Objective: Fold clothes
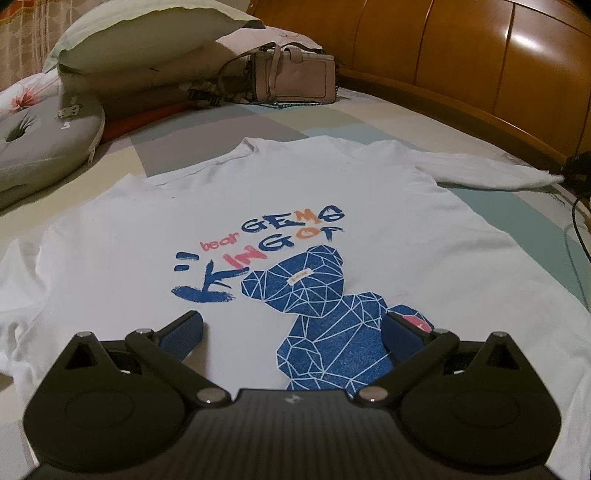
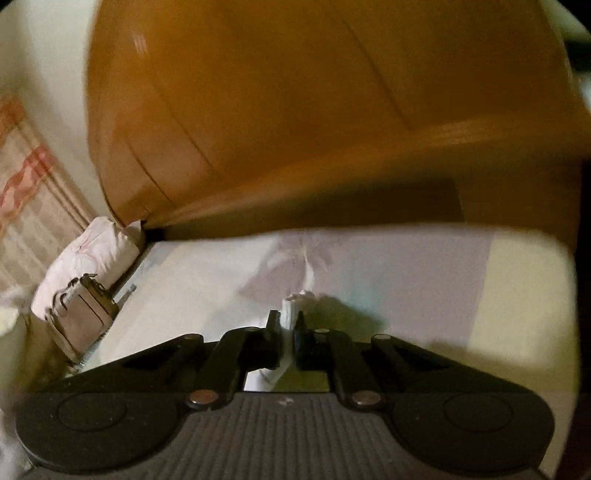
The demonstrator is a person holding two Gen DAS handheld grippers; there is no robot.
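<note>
Shirt [image 1: 147, 221] white, flat, bear-printed.

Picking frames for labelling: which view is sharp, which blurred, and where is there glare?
Left wrist: sharp, white shirt print legible, glare streaks on the headboard. Right wrist: motion-smeared bed and headboard, only the right gripper crisp.

Right wrist view is smeared by motion: headboard [image 2: 295, 110] is just an orange blur, bed [image 2: 406, 266] pattern unreadable. Shirt [image 2: 295, 306] there shows only as a white scrap between the right gripper [image 2: 285, 323] fingers (rest hidden behind the body). In left wrist view the shirt's [image 1: 129, 240] hem and bear print's [image 1: 328, 332] lower part are hidden behind the left gripper [image 1: 291, 325]. Left sleeve cut by frame edge. Bear's small label too tiny to read. Bag [image 1: 295, 77] partly covers a pillow [image 1: 147, 33].
</note>
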